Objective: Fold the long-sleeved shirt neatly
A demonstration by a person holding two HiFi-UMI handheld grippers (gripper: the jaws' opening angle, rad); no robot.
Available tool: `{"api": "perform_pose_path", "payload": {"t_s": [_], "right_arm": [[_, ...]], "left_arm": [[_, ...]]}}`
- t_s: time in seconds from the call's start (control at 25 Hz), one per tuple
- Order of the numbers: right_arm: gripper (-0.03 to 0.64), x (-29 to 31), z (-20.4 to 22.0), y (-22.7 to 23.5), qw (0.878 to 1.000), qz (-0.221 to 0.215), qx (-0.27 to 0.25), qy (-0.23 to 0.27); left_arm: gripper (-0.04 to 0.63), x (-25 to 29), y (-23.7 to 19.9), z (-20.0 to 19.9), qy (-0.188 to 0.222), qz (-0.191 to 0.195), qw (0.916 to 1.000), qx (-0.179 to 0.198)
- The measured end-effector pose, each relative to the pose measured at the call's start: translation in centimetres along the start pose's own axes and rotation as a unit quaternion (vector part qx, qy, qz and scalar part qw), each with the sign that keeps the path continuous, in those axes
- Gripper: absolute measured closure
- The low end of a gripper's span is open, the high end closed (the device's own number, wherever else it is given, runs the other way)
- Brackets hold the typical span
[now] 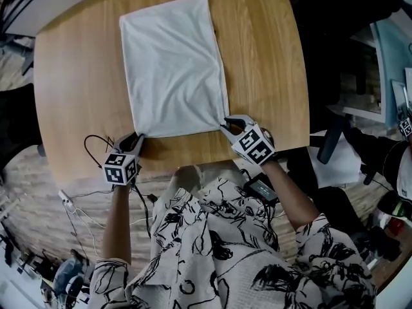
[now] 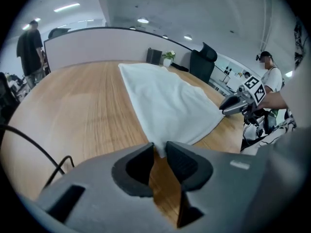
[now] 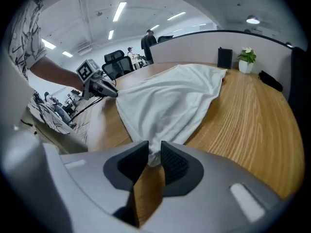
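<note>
Mostly flat, white, rectangular shirt (image 1: 174, 69).

Open-plan office, broad light-wood desk with rounded corners (image 1: 77, 76), curved pale partition screen along its far edge (image 2: 97, 45), black high-backed swivel chair (image 2: 201, 64) beyond it, small green plant in a white pot (image 3: 246, 59), long ceiling strip lights (image 3: 119, 11), person standing in the background (image 2: 30, 45).
</note>
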State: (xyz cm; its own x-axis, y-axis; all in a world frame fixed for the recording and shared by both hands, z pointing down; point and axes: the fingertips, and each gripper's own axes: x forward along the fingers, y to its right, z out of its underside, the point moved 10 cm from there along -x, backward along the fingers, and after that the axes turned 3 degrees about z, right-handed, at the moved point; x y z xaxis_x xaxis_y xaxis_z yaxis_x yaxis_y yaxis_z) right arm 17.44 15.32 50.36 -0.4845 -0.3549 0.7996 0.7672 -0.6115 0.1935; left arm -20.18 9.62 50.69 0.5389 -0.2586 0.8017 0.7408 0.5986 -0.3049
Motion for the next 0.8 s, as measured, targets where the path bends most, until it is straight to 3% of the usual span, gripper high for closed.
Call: {"api": "perform_pose_path", "payload": {"t_s": [0.2,0.28,0.48,0.68,0.8], "right_arm": [[0.586,-0.8,0.2,-0.7,1.000,0.029,0.007,0.001],[0.584,-1.3,0.8,-1.0,0.999,0.041,0.015,0.000],[0.584,-1.1,1.9,-1.9,0.998,0.057,0.022,-0.016],[0.566,-1.2,2.0,-1.6,0.997,0.067,0.045,-0.012],[0.524,-2.1,2.4,-1.5,0.996,0.061,0.060,-0.017]], "left_arm": [[0.560,-1.0,0.5,0.2,0.002,0.009,0.9998,0.018],[0.558,-1.4,1.1,0.2,0.001,0.009,0.9995,0.029],[0.555,-1.0,1.4,2.0,-0.020,0.019,0.9995,0.013],[0.549,-0.9,0.9,1.9,-0.005,0.027,0.9995,0.016],[0.511,-1.0,1.2,2.0,-0.002,0.035,0.9990,0.027]]}}
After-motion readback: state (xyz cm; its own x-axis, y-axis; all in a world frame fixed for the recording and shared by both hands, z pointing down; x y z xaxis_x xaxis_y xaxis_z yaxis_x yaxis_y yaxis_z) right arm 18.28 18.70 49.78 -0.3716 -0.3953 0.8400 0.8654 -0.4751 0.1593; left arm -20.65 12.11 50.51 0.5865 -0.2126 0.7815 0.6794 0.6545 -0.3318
